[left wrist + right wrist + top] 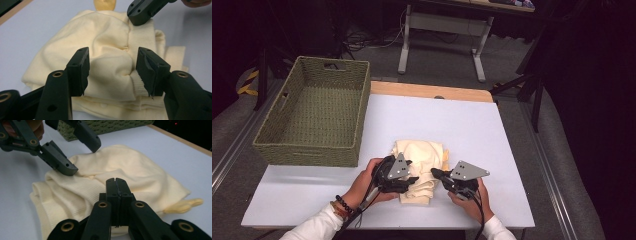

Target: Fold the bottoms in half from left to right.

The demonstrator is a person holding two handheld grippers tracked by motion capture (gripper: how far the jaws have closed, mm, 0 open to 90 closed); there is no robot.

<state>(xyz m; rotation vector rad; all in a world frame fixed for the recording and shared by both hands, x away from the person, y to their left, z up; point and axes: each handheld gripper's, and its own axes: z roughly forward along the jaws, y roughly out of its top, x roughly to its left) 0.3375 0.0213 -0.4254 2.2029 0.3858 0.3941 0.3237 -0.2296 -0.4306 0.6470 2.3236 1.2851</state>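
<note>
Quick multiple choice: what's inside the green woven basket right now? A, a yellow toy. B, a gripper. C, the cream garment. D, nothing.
D: the high view shows the basket with a bare woven bottom, while the cream garment lies on the table between both grippers.

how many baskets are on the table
1: a green woven basket at the table's far left corner, empty as far as its inside shows, left of the folded cream garment.
</note>
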